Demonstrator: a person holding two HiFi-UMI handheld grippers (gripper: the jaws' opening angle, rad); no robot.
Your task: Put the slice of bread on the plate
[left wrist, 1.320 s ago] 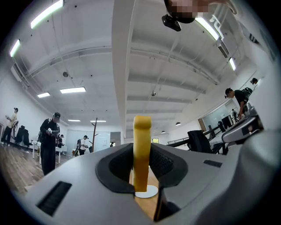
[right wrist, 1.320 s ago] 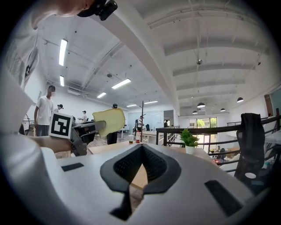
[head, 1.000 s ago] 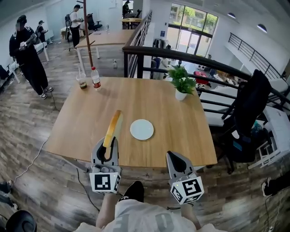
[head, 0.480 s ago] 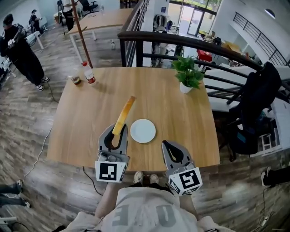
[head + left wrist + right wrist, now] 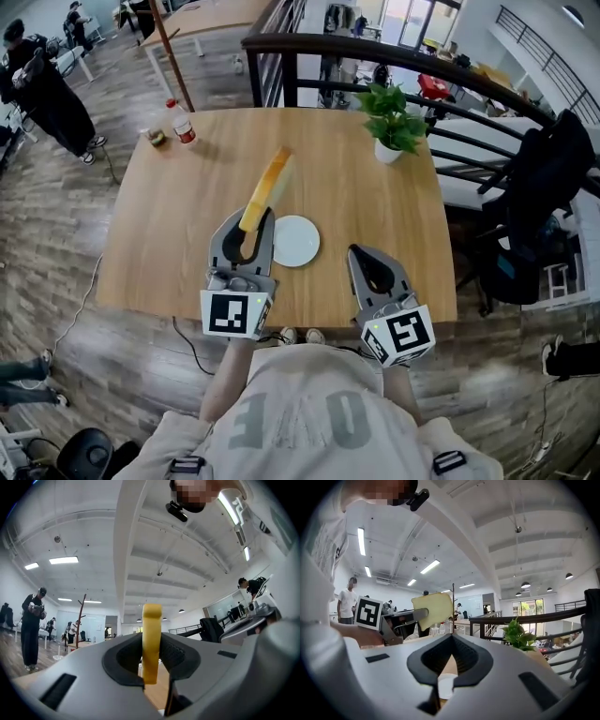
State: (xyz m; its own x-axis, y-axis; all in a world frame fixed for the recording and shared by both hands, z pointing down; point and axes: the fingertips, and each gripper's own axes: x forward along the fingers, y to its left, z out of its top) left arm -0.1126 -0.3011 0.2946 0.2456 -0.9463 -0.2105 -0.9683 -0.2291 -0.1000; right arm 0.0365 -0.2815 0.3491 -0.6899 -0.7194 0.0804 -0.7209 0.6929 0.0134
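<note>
The slice of bread (image 5: 267, 187) is yellow-crusted and stands on edge. My left gripper (image 5: 251, 220) is shut on its near end, just left of the white plate (image 5: 298, 242), and holds it above the wooden table (image 5: 178, 225). In the left gripper view the bread (image 5: 151, 639) is pinched upright between the jaws. My right gripper (image 5: 363, 253) hovers right of the plate with its jaws together and nothing in them. In the right gripper view the bread (image 5: 433, 610) and the left gripper (image 5: 401, 620) show at left, and the plate (image 5: 444, 686) shows below the closed jaws (image 5: 451, 635).
A potted plant (image 5: 394, 127) stands at the table's far right. A bottle (image 5: 180, 122) and a small jar (image 5: 157, 138) stand at its far left. A dark railing (image 5: 375, 56) runs behind, with a jacket-draped chair (image 5: 539, 197) to the right. People (image 5: 42, 94) stand far left.
Both grippers have moved forward from the table's near edge to either side of the plate. The bread has travelled with the left gripper and now reaches past the plate's left rim.
</note>
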